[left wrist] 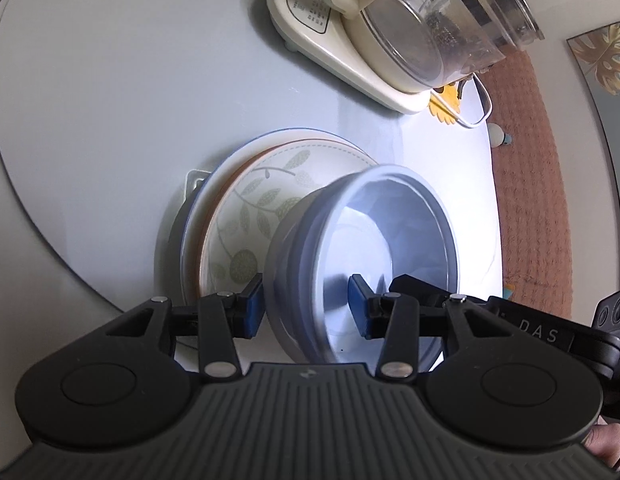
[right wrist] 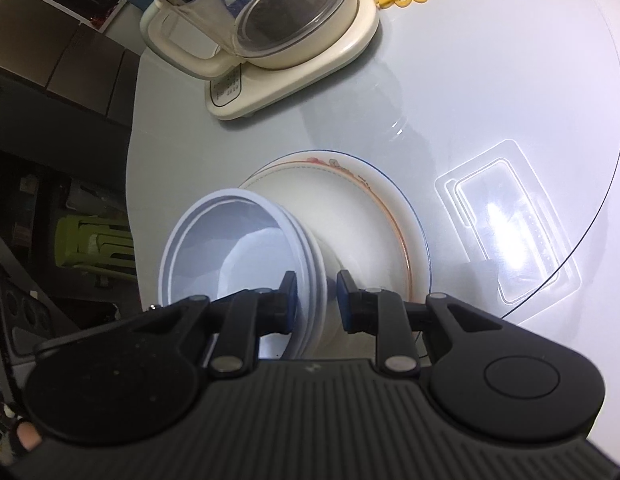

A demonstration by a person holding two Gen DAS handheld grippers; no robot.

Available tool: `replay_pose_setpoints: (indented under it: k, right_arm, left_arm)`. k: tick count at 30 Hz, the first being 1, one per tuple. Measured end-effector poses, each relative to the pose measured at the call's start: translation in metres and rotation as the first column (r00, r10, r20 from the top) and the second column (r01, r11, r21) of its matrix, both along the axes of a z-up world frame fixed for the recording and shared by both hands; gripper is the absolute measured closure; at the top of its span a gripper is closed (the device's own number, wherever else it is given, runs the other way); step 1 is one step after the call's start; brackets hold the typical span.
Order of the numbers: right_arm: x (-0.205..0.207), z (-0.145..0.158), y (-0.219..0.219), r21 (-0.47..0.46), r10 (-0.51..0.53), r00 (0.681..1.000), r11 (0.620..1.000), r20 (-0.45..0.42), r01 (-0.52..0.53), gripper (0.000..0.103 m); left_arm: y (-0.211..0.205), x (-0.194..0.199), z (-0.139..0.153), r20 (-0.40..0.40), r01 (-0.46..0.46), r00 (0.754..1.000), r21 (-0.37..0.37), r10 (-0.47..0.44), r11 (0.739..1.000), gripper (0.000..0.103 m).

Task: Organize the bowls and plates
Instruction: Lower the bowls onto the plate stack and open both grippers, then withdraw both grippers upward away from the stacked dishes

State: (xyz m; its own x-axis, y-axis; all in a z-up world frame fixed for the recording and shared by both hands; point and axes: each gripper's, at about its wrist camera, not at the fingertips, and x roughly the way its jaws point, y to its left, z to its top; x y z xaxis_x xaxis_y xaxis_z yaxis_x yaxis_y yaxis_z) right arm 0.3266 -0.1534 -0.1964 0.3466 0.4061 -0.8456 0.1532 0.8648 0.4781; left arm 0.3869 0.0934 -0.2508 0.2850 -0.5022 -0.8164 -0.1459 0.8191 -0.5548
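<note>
A stack of nested white bowls point(left wrist: 389, 232) hangs tilted just over a pile of plates point(left wrist: 262, 192) on the round table. The top plate has a green leaf pattern; orange-rimmed and blue-rimmed plates lie under it. My left gripper point(left wrist: 306, 308) is shut on the near wall of the bowls, one pad outside and one inside. From the opposite side, my right gripper point(right wrist: 317, 300) is shut on the rim of the same bowls point(right wrist: 230, 248), above the plates point(right wrist: 369, 208). I cannot tell whether the bowls touch the top plate.
A cream kettle base with a glass pot point(left wrist: 349, 40) point(right wrist: 270, 20) stands behind the plates, beside a yellow mat point(left wrist: 441, 108) and a white cable. A clear plastic tray point(right wrist: 505, 232) lies right of the plates. The table edge is near; a green stool point(right wrist: 94, 244) stands below.
</note>
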Motion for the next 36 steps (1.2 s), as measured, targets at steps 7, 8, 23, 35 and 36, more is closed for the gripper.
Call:
replay_pose_setpoints:
  k: [7,8,23,35,36]
  right_arm:
    - [0.002,0.0,-0.004,-0.006,-0.008,1.0,1.0,0.001,0.008,0.077]
    - [0.0,0.002,-0.004,-0.017,-0.009,1.0,1.0,0.005,0.009,0.077]
    - [-0.017,0.067,-0.01,-0.066,0.026,0.98,0.998,0.199,-0.014,0.067]
    - [-0.072,0.145,-0.007,-0.099,0.064,0.917,0.995,0.393,-0.027,0.067]
    - [-0.08,0.151,-0.007,-0.101,0.066,0.912,0.995,0.406,-0.027,0.067]
  left_arm:
    - [-0.002,0.002,0.005,0.005,0.012,1.0,0.013,-0.012,1.0,0.049]
    - [-0.002,0.001,0.007,0.009,0.013,1.0,0.017,-0.013,1.0,0.048]
    - [-0.002,-0.026,0.091,0.171,0.005,0.985,0.142,-0.029,0.99,0.035]
    - [0.001,-0.096,0.18,0.357,-0.04,0.933,0.231,-0.046,0.972,0.031]
    - [0.001,-0.104,0.187,0.374,-0.047,0.926,0.235,-0.046,0.971,0.03]
